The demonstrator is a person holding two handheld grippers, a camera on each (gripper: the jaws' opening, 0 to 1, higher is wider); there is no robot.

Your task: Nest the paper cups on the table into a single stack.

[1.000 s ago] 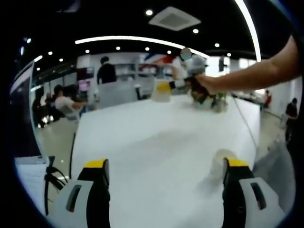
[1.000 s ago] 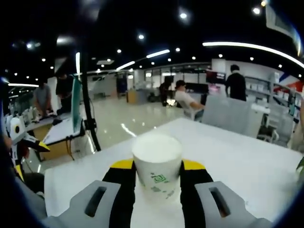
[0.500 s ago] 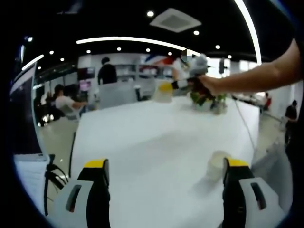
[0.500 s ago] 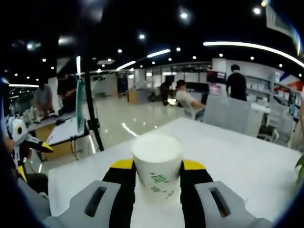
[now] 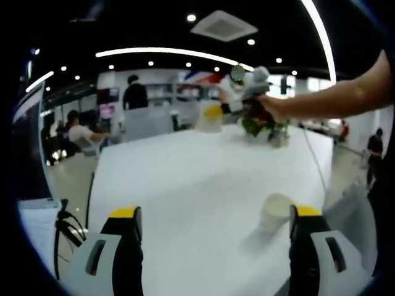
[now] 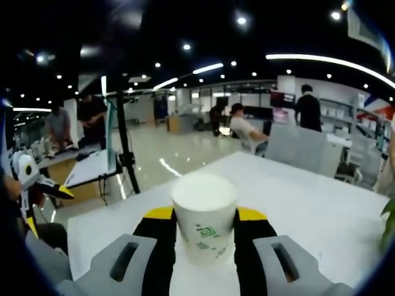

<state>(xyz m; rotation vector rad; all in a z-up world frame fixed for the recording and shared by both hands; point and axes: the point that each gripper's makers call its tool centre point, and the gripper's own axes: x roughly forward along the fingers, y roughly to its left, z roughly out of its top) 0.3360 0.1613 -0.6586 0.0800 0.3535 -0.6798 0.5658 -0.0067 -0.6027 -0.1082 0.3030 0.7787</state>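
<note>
Here the right gripper [image 6: 204, 231] clenches a white paper cup with a green logo [image 6: 204, 213] above the white bench [image 5: 185, 179]; the left gripper [image 5: 213, 246] gapes beside another white paper cup [image 5: 274, 213], probably the nesting target.

Paper cup [image 6: 204, 213] upright btwn right tool [image 6: 204, 217] jaws, over white table [image 6: 321, 209]

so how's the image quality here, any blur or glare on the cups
Left gripper view: soft throughout, the loose paper cup pale against the glaring white table. Right gripper view: the held cup fairly sharp with its green print readable; background slightly blurred.
</note>
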